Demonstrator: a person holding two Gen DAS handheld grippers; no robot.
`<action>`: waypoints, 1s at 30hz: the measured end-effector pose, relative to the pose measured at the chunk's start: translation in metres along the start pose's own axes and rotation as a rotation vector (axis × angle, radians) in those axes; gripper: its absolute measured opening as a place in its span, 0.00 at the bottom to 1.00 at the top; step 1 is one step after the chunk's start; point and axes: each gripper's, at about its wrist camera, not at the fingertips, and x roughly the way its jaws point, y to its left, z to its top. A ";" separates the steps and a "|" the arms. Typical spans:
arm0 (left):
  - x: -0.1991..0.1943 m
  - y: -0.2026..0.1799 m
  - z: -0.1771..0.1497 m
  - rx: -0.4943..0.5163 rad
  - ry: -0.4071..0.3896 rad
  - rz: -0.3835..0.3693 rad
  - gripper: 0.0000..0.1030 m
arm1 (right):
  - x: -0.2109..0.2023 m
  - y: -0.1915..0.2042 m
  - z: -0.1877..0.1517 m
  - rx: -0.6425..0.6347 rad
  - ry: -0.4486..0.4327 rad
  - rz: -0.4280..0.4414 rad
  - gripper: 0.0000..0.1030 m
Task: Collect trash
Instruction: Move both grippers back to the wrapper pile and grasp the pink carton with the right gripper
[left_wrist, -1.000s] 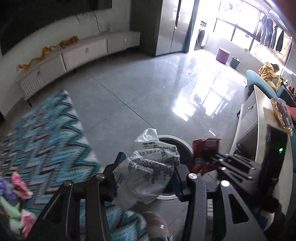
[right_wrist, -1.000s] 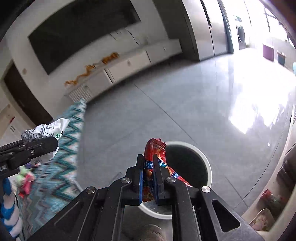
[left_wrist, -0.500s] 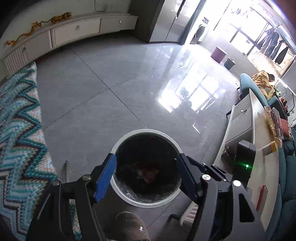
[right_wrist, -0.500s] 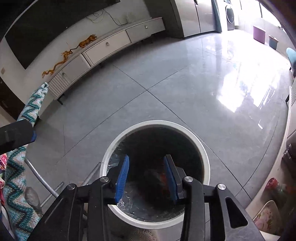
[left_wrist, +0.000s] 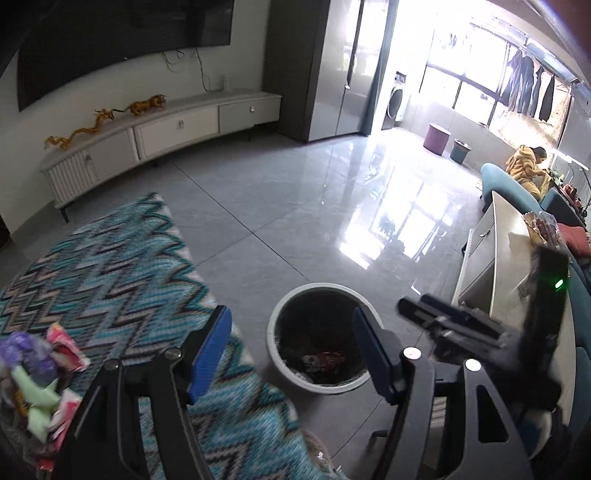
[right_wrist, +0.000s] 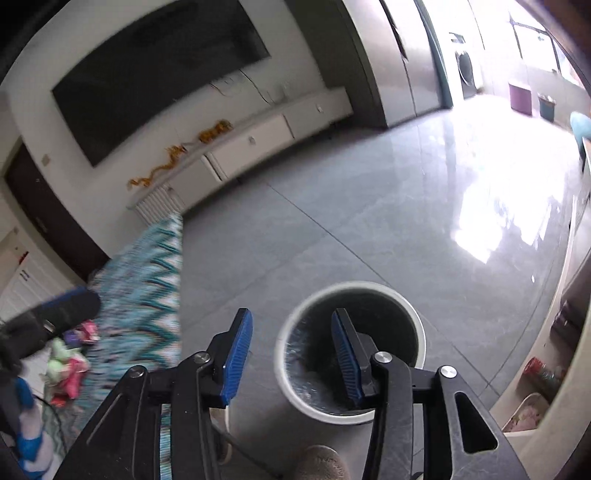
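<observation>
Left hand-held gripper (left_wrist: 291, 347): released, nothing between its blue pads, above the rug's edge and the bin.
Right hand-held gripper (right_wrist: 291, 354): empty, jaws opening, over the bin's rim.
Trash bin (left_wrist: 275, 354): one white round bin on the grey floor (left_wrist: 295, 206); wrappers lie inside, a red one (left_wrist: 328, 356) visible.
Remaining trash (left_wrist: 40, 373): colourful pile on the rug (left_wrist: 110, 273), left of both grippers; pieces overlap, count unclear.
Hidden: bin's depths dark.

The bin (left_wrist: 295, 380) is white outside, black inside; the rug (left_wrist: 110, 269) shows a teal zigzag pattern.
</observation>
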 end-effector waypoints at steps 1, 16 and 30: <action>-0.007 0.004 -0.003 -0.005 -0.008 0.009 0.66 | -0.015 0.010 0.002 -0.017 -0.023 0.012 0.44; -0.185 0.160 -0.099 -0.187 -0.189 0.278 0.70 | -0.141 0.178 0.003 -0.326 -0.180 0.222 0.68; -0.121 0.247 -0.179 -0.304 0.016 0.264 0.70 | -0.016 0.279 -0.066 -0.598 0.083 0.335 0.82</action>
